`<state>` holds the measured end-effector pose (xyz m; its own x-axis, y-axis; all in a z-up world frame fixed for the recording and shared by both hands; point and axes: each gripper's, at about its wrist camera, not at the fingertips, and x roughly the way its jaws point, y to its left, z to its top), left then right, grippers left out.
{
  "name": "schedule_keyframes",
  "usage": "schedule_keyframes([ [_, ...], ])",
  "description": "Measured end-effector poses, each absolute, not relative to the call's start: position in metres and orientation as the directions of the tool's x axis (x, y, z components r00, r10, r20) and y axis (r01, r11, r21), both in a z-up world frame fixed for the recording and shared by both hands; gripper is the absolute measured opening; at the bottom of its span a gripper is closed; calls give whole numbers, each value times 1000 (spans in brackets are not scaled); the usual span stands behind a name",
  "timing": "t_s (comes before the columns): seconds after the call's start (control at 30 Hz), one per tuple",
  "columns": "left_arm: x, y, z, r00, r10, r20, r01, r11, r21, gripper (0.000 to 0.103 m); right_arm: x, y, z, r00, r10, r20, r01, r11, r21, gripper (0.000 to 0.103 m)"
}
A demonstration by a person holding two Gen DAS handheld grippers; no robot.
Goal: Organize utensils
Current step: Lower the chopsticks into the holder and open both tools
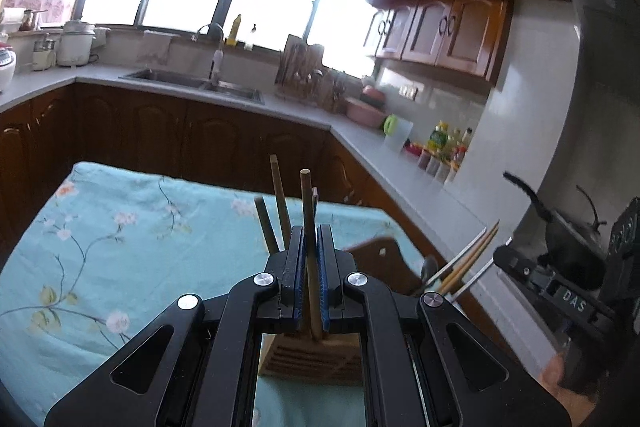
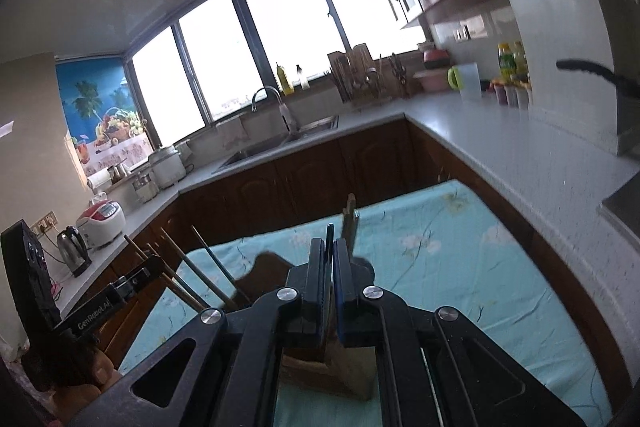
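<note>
In the left wrist view my left gripper (image 1: 311, 239) is shut on an upright wooden chopstick (image 1: 306, 203). The chopstick's lower end points into a slotted wooden block (image 1: 312, 357) on the table. Two more sticks (image 1: 280, 203) stand just behind the pads. My right gripper (image 1: 508, 259) shows at the right edge, with thin pale and wooden utensils (image 1: 464, 267) beside it. In the right wrist view my right gripper (image 2: 330, 247) is shut on a thin dark utensil (image 2: 329, 235) above a wooden block (image 2: 336, 371). The left gripper (image 2: 154, 265) sits at the left among slanted chopsticks (image 2: 180, 275).
The table wears a turquoise floral cloth (image 1: 120, 227). A dark wooden board (image 1: 380, 259) and a spoon (image 1: 430, 267) stand between the grippers. Grey counters (image 2: 500, 147) with a sink (image 2: 280, 143), bottles, a kettle (image 2: 72, 251) and cookers wrap around behind.
</note>
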<state>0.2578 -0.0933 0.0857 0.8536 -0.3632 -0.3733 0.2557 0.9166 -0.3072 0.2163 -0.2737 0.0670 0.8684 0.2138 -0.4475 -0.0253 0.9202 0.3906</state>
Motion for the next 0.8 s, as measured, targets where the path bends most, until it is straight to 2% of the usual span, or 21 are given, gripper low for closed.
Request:
schedule_keyframes([
  [0.53, 261, -94, 83, 838, -371, -400, 267, 918, -292, 6, 221, -283, 61, 858, 208, -470, 2, 913, 408, 5],
  [0.6, 261, -93, 84, 829, -383, -407, 273, 913, -303, 6, 222, -284, 60, 857, 209, -471, 3, 912, 410, 6],
  [0.63, 260, -93, 85, 827, -388, -407, 277, 911, -305, 6, 222, -284, 60, 857, 212, -470, 1, 911, 412, 9],
  [0.73, 255, -92, 88, 828, -390, -403, 285, 911, -297, 10, 220, -287, 60, 855, 225, -466, 0, 900, 435, 12],
  [0.8, 251, -91, 90, 831, -389, -398, 285, 912, -296, 25, 218, -287, 61, 858, 229, -460, 1, 895, 447, 24],
])
